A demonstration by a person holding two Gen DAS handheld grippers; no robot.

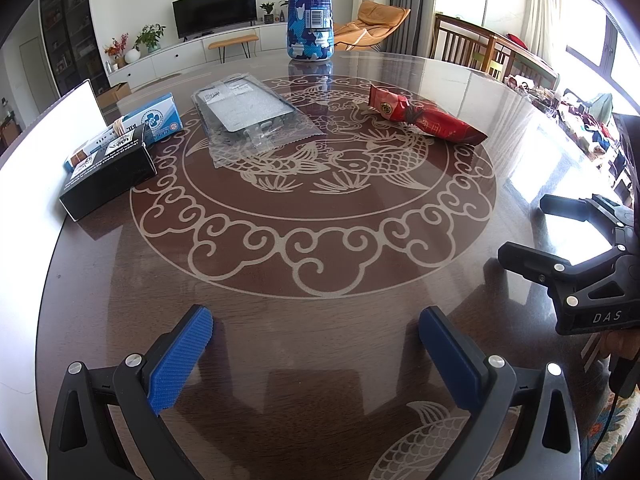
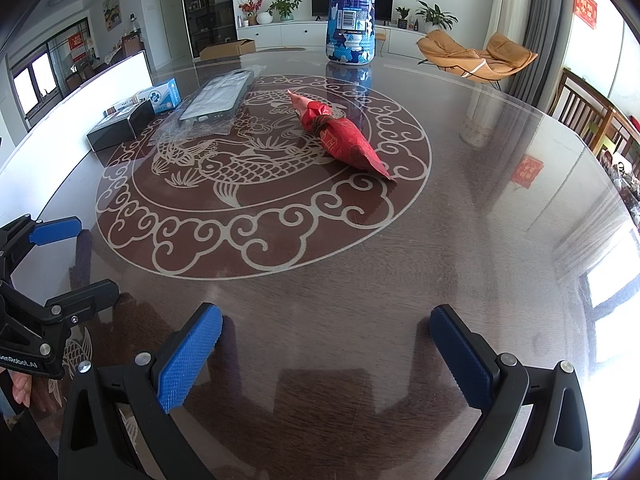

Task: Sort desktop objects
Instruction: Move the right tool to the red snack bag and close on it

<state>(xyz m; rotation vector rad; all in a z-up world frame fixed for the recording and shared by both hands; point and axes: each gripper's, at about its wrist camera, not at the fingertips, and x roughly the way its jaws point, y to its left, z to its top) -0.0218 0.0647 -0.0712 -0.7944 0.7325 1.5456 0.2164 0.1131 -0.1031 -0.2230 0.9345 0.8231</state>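
On the round dark table (image 1: 320, 340) (image 2: 460, 220) lie a red snack packet (image 1: 424, 118) (image 2: 344, 140), a phone case in a clear bag (image 1: 252, 114) (image 2: 216, 98), a black box (image 1: 108, 168) (image 2: 118, 126) and a blue-white box (image 1: 156, 120) (image 2: 164, 96). A blue camouflage bottle (image 1: 310, 12) (image 2: 351, 16) stands upright at the far edge. My left gripper (image 1: 316, 354) (image 2: 84, 256) hovers open over the near table, nothing between its blue pads. My right gripper (image 2: 326, 354) (image 1: 532, 224) is open too, well short of the packet.
A white board (image 1: 24, 184) (image 2: 132, 68) runs along the table's left side behind the boxes. Wooden chairs (image 1: 480, 48) (image 2: 592, 116) stand past the right edge. A hand (image 2: 22, 388) holds the left gripper at the lower left of the right wrist view.
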